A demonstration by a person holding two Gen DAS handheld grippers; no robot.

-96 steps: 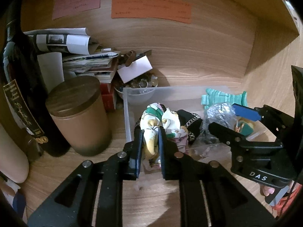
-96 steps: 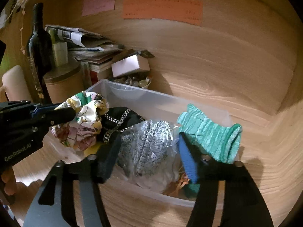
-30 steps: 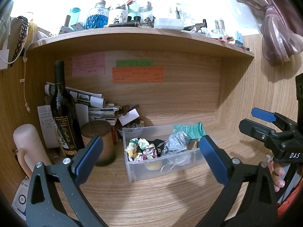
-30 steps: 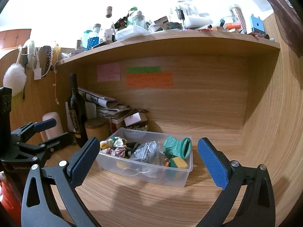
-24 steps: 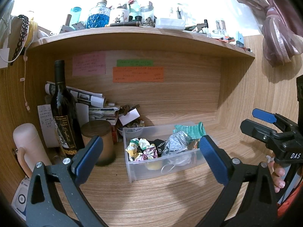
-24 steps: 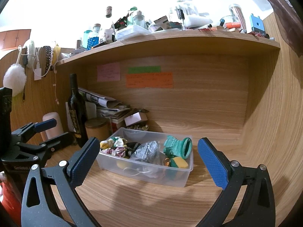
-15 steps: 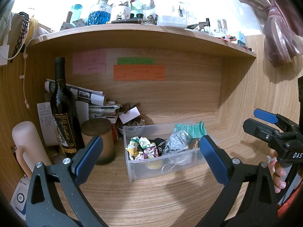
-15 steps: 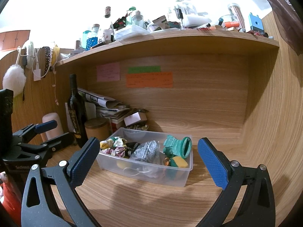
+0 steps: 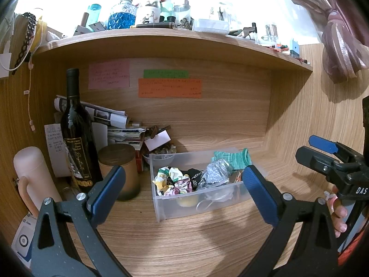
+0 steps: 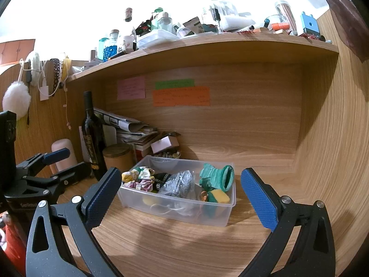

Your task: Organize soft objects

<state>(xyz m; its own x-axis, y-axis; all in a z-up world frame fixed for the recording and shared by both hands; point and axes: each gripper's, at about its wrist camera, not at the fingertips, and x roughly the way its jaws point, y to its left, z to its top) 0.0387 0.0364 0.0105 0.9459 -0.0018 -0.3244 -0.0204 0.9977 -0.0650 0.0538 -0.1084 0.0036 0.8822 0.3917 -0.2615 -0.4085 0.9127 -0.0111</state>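
Note:
A clear plastic bin [image 9: 161, 210] [image 10: 227, 217] stands on the wooden desk in the alcove. It holds a floral fabric scrunchie [image 9: 169, 181] [image 10: 140, 177], a black item with a chain [image 10: 161, 180], a crinkled plastic bag [image 9: 215, 172] [image 10: 180, 183], a teal knitted piece [image 9: 233, 158] [image 10: 218, 176] and a yellow sponge [image 10: 219, 196]. My left gripper [image 9: 184, 194] is open and empty, held back in front of the bin. My right gripper [image 10: 181, 196] is open and empty too, also back from the bin. Each gripper shows at the edge of the other's view.
A wine bottle [image 9: 77, 129], a brown lidded jar [image 9: 120, 168], a pink flask [image 9: 34, 180], stacked papers [image 9: 120, 127] and a small bowl [image 9: 160, 155] crowd the alcove's left. The shelf above [image 9: 161, 37] carries several bottles. Bare desk lies in front and to the right of the bin.
Three seconds ago my left gripper was shut on the scrunchie at the bin. Both grippers are now wide open, empty and pulled back. In the last second almost nothing has moved.

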